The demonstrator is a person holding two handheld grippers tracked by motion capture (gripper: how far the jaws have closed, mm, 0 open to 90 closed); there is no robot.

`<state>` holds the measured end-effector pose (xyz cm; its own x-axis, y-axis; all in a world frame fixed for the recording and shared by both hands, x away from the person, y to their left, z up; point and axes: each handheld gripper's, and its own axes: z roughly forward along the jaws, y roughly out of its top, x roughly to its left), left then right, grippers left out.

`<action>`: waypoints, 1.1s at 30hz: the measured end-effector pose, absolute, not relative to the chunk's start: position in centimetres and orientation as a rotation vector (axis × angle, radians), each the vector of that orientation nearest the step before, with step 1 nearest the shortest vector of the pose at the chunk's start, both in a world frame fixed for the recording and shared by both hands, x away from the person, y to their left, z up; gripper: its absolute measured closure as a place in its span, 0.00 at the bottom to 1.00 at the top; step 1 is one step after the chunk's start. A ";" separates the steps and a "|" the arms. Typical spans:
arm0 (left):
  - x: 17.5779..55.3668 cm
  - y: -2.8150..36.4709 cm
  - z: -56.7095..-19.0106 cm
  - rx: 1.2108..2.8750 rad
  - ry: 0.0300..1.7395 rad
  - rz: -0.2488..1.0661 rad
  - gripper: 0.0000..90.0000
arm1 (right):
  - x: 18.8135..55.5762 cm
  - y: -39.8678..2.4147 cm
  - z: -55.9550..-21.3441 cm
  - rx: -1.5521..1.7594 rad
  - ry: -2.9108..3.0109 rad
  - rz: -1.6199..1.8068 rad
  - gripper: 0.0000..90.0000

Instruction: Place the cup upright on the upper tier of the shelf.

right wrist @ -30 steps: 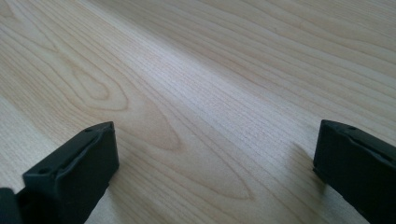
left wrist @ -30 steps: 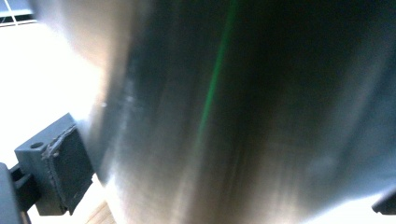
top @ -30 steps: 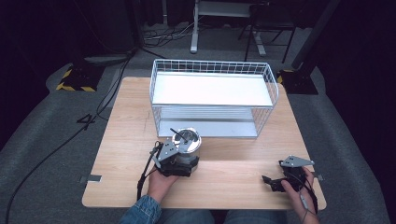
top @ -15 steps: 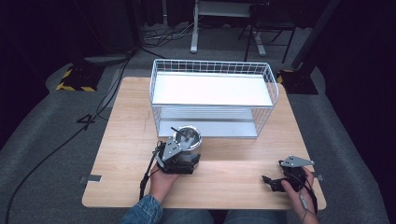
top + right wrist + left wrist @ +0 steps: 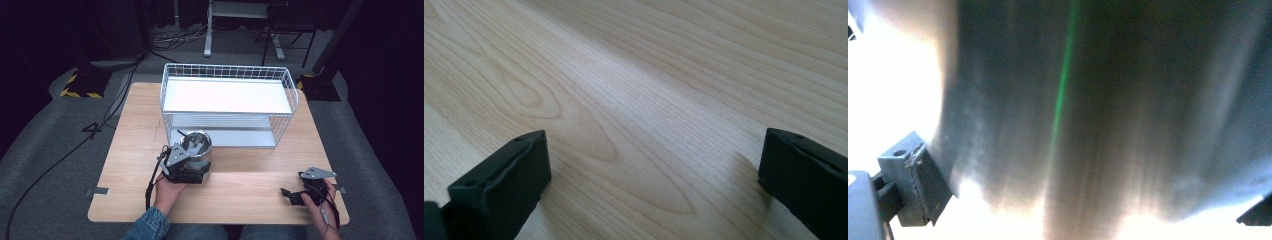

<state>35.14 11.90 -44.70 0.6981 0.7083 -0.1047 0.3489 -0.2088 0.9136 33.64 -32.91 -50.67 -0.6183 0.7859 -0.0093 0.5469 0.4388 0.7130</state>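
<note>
Left tool (image 5: 192, 161) and metal pot (image 5: 196, 143) in front of the wire rack (image 5: 227, 104), which serves as landmark. The pot stands on the bench (image 5: 135, 130) just before the rack's lower left front corner, a dark utensil leaning inside it. Compared with the frame one second earlier, the pot and the left tool lie slightly nearer the rack's front edge; half a second ago they were already close to this place. The left tool's jaws sit on either side of the pot; the left gripper view shows the brushed steel wall (image 5: 1098, 110) running from one jaw to the other, but whether the jaws press on it cannot be told. The right tool (image 5: 300, 194) rests near the bench's front right corner, well apart from the rack, unchanged from both earlier frames; its jaws stand wide apart over bare wood (image 5: 644, 100).

Surface: pale wood-grain bench top, with the rack's white upper shelf (image 5: 227, 95) toward its far side. Room: dark, grey carpeted floor (image 5: 45, 145); cables, a yellow-and-black striped plate (image 5: 80, 84) and white stand legs (image 5: 207, 30) lie beyond the rack.
</note>
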 end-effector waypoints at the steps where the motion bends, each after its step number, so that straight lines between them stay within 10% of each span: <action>1: 35.1 11.9 -44.4 1.815 0.836 0.410 0.04 | 33.6 -32.9 -50.7 1.139 2.356 0.981 0.00; 33: 36.1 13.0 -34.7 1.795 0.743 0.395 0.04 | 33.6 -32.9 -50.7 1.138 2.356 0.981 0.00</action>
